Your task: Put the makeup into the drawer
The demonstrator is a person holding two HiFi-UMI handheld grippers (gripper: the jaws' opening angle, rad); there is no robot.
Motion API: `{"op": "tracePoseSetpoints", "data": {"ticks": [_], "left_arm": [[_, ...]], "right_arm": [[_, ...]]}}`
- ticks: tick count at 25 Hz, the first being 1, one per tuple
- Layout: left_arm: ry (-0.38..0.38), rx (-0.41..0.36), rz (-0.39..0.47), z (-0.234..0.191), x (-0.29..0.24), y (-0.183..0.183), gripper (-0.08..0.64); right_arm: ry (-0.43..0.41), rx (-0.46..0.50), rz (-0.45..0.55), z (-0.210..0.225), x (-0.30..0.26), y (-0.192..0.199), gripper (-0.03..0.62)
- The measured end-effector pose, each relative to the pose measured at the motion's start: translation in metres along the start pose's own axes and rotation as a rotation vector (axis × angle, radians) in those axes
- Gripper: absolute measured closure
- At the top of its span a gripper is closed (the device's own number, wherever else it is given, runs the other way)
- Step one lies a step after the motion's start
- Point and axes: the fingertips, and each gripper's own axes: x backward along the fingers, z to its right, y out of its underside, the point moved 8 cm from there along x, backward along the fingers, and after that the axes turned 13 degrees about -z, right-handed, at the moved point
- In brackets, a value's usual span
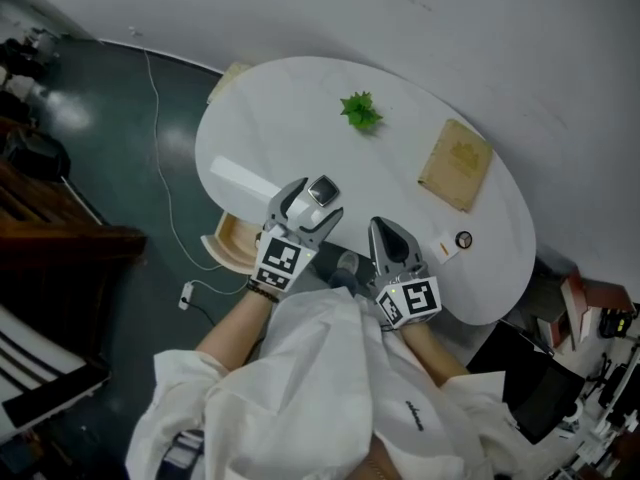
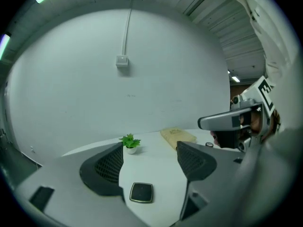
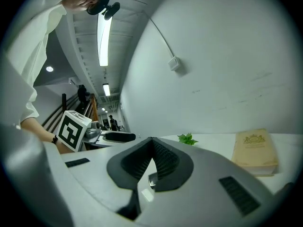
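A square black compact (image 2: 141, 192) with a gold rim lies flat on the white table (image 1: 300, 108). It sits between the jaws of my left gripper (image 2: 149, 149), which is open and not touching it. In the head view the compact (image 1: 322, 190) shows at the tip of the left gripper (image 1: 312, 202). My right gripper (image 1: 386, 232) hovers at the table's near edge. Its jaws meet at the tips in the right gripper view (image 3: 151, 141), with nothing held. A small round makeup piece (image 1: 463, 239) and a white one (image 1: 445, 249) lie to the right. An open wooden drawer (image 1: 232, 244) juts out below the table's left side.
A small green plant (image 1: 360, 111) stands mid-table and a tan book (image 1: 456, 164) lies at the right. A white oblong object (image 1: 240, 178) rests at the table's left. A cable (image 1: 160, 158) runs over the dark floor. A wall backs the table.
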Motion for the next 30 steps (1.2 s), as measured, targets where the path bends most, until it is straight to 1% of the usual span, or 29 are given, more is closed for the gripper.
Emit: {"op": "tracePoseSetpoints", "data": {"ticks": [5,10,13,17,19,21,26,30], "left_arm": [[0.022,-0.018,-0.091,-0.008,-0.029,0.025,0.209],[0.043,0.034,-0.167,-0.018,-0.054,0.055,0.209],[0.051,0.04,-0.2,-0.025,-0.068,0.069,0.209],[0.067,0.033,-0.237,-0.03,-0.087,0.084,0.209],[0.07,0.027,-0.255,-0.031,-0.097,0.09,0.209],[0.073,0.02,-0.274,-0.032,-0.104,0.095,0.209],[0.079,0.007,-0.321,-0.036,-0.123,0.106,0.209],[0.082,-0.038,-0.367,-0.036,-0.137,0.114,0.207]], "right_arm": [[0.0,-0.018,-0.056,0.012,-0.028,0.012,0.575],[0.009,-0.054,-0.13,0.017,-0.058,0.032,0.575],[0.015,-0.059,-0.172,0.017,-0.078,0.046,0.575],[0.028,-0.087,-0.231,0.016,-0.099,0.066,0.575],[0.037,-0.085,-0.255,0.015,-0.108,0.073,0.575],[0.056,-0.085,-0.282,0.016,-0.115,0.081,0.575],[0.105,-0.129,-0.315,0.025,-0.128,0.096,0.575],[0.105,-0.117,-0.339,0.027,-0.134,0.105,0.575]]}}
